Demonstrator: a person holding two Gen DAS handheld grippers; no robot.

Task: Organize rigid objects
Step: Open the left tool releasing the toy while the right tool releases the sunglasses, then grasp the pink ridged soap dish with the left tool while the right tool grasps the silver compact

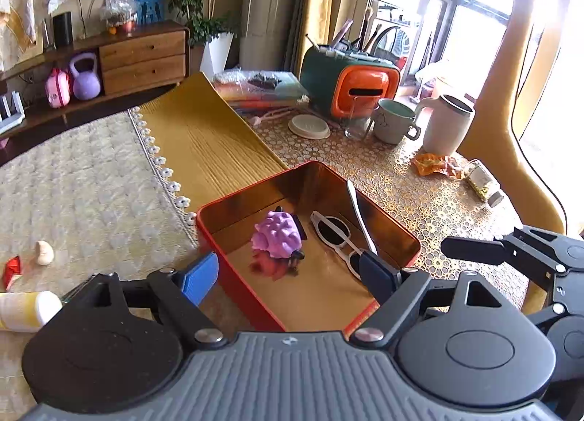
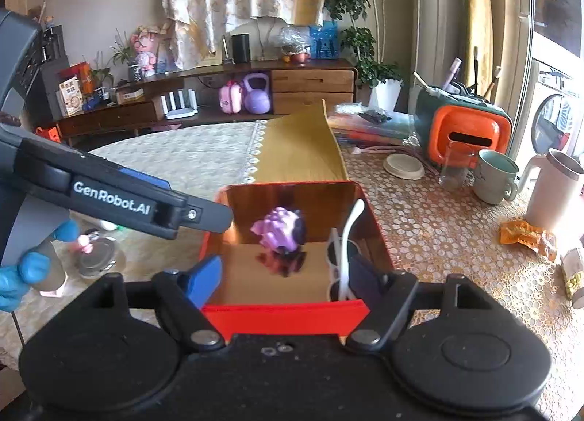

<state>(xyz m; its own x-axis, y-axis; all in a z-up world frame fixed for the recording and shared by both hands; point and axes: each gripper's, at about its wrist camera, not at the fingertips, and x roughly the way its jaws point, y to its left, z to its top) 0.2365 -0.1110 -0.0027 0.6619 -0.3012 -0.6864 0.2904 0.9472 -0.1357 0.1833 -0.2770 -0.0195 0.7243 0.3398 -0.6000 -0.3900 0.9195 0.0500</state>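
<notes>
Two hand-held grippers hover over a red tin box (image 1: 233,238) on a lace-covered counter (image 1: 419,202). The left hand-held gripper (image 1: 288,275) and the right hand-held gripper (image 2: 284,275) both stand with jaws apart, gripping nothing. Inside the box lie a purple spiky toy (image 1: 279,234) and, just beside it, white sunglasses (image 1: 334,234), one arm raised against the wall.

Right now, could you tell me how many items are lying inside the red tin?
3: a purple spiky toy near the middle of the red tin, white sunglasses to its right, and a white utensil leaning against the right wall. Nothing else shows.
</notes>
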